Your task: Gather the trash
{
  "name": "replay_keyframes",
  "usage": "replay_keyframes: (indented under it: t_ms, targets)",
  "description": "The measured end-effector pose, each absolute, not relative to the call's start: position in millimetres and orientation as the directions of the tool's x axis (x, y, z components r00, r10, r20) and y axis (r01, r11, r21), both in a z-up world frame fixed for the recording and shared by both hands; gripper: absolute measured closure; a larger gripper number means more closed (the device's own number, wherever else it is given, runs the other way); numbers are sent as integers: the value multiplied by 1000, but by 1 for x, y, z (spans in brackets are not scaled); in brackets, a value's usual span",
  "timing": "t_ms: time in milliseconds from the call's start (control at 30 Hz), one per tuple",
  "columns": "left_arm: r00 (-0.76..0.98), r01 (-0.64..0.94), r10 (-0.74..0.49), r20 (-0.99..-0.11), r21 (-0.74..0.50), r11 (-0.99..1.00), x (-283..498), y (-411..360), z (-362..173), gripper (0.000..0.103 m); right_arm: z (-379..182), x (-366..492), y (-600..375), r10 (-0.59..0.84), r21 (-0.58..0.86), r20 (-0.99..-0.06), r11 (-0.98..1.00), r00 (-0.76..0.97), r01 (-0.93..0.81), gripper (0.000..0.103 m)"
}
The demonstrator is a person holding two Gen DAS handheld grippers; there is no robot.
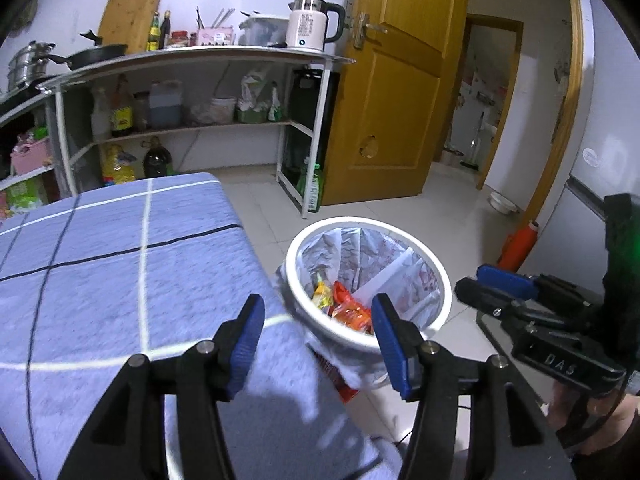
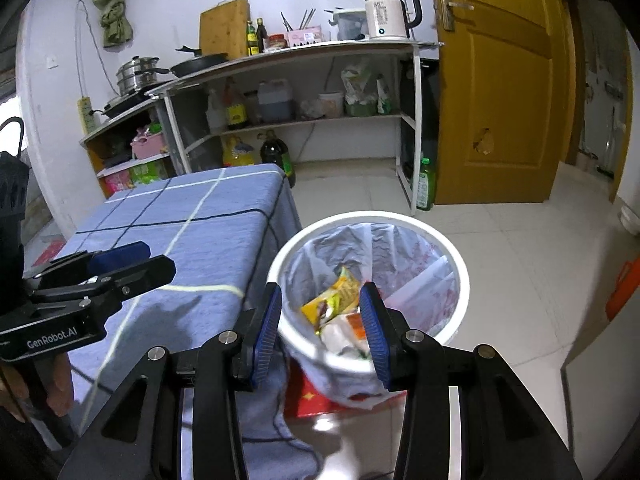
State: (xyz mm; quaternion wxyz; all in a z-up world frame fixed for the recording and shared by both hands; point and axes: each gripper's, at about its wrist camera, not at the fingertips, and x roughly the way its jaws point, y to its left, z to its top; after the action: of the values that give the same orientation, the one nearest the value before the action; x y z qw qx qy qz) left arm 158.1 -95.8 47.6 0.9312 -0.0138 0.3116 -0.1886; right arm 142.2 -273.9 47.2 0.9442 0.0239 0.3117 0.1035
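White round plastic bin (image 2: 460, 268) with a bag holds bright snack wrappers (image 2: 332, 300). Both the left gripper (image 1: 318, 340) and right gripper (image 2: 320, 332) are wide open, holding nothing.

1 bin (image 2: 460, 276), 2 tools, 1 kettle (image 2: 390, 10).

- The red thing under the trash bin (image 2: 460, 280), low in the right wrist frame, is half covered by the bin and the blue cloth (image 2: 224, 240); it is not possible to say what it is.
- The wrappers (image 2: 336, 304) in the bin are partly behind the right gripper (image 2: 324, 332) fingers.
- The orange object (image 2: 624, 288) is cut off by the right edge.
- Labels on the shelf bottles (image 1: 120, 116) are too small to read.
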Motion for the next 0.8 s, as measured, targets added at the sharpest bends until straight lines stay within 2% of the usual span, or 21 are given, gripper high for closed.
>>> replay_keyframes:
  t_ms: [300, 800]
  targets:
    - [754, 285, -292, -588, -106, 952, 108, -75, 30, 45, 37, 88, -267, 157, 68, -583, 987, 797, -145, 61]
    - [782, 236, -258, -567, -114, 965, 51, -54, 25, 45, 28, 28, -260, 147, 62, -582, 989, 800, -136, 61]
